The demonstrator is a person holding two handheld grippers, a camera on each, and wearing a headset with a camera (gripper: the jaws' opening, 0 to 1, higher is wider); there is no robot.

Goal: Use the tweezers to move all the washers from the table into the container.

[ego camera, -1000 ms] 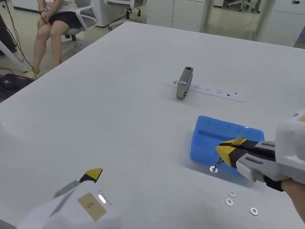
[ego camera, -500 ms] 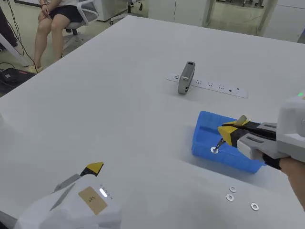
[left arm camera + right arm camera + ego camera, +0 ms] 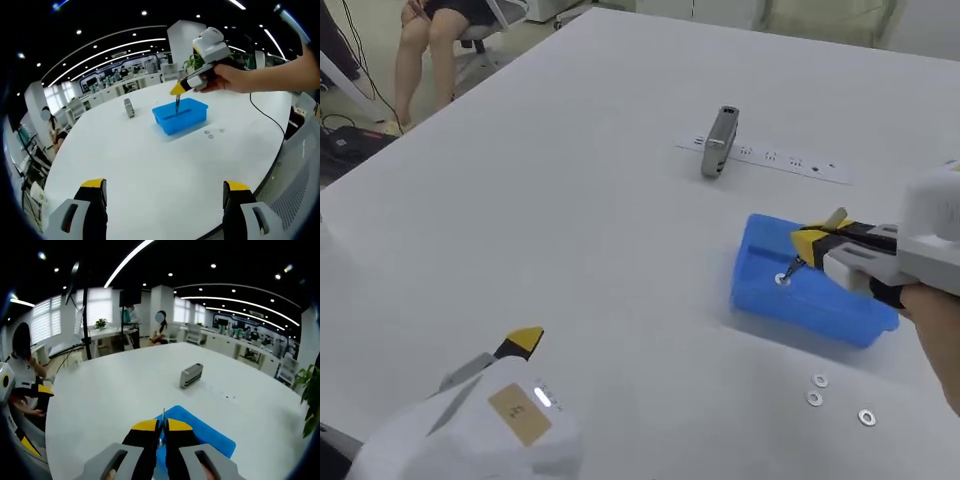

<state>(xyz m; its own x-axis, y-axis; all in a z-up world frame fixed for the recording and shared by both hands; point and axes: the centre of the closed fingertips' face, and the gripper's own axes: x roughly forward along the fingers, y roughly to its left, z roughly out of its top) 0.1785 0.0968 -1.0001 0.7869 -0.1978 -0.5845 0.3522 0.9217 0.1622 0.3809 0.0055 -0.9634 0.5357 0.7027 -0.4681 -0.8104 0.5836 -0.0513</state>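
My right gripper (image 3: 812,241) is shut on thin tweezers (image 3: 791,269), which point down over the blue container (image 3: 840,318). A small washer (image 3: 782,279) sits at the tweezers' tip, just above the container's inside. Three washers (image 3: 820,380) lie on the white table in front of the container, near its right end. In the right gripper view the jaws (image 3: 160,428) are pressed together on the tweezers (image 3: 163,416) above the container (image 3: 212,441). My left gripper (image 3: 165,189) is open and holds nothing, far to the left (image 3: 523,341).
A grey box-shaped device (image 3: 718,141) stands on a white power strip (image 3: 780,162) behind the container. A person sits on a chair (image 3: 470,35) past the table's far left corner. The table edge runs close to my left gripper.
My right gripper has carried the tweezers with the washer from the table in front of the container up and over the container. The left gripper has stayed put.
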